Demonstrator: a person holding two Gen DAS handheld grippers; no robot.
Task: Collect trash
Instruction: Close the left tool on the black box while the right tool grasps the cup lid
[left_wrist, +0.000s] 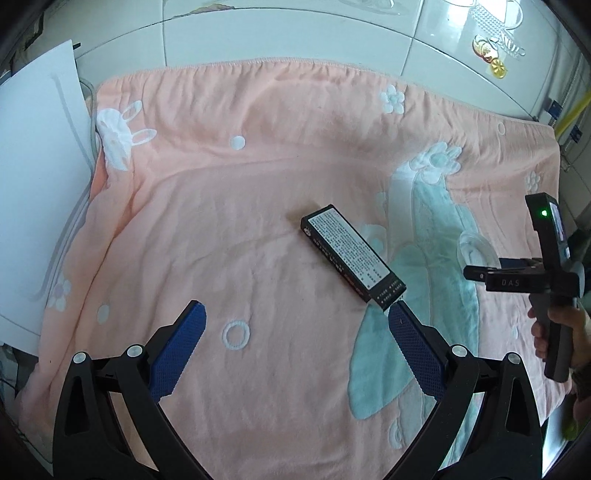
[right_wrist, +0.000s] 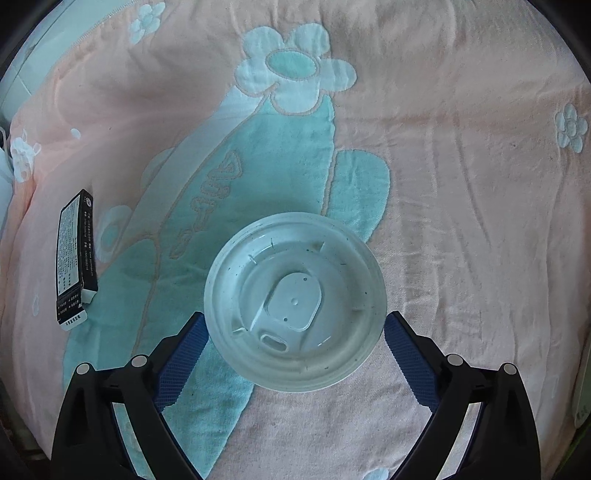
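A black carton with a white printed label (left_wrist: 351, 254) lies flat on the pink towel (left_wrist: 221, 206), just beyond my left gripper's right fingertip. My left gripper (left_wrist: 295, 314) is open and empty. The carton also shows in the right wrist view (right_wrist: 75, 254) at the left. A clear plastic cup lid (right_wrist: 295, 301) lies on the towel between the open fingers of my right gripper (right_wrist: 293, 321); the pads stand beside its rim, apart from it. The right gripper shows in the left wrist view (left_wrist: 471, 274), over the lid (left_wrist: 476, 247).
The towel with flower and rabbit patterns covers the work surface. A white sheet or board (left_wrist: 37, 206) lies at the left edge. White tiles (left_wrist: 295, 33) rise behind. A white object (right_wrist: 583, 391) sits at the far right edge.
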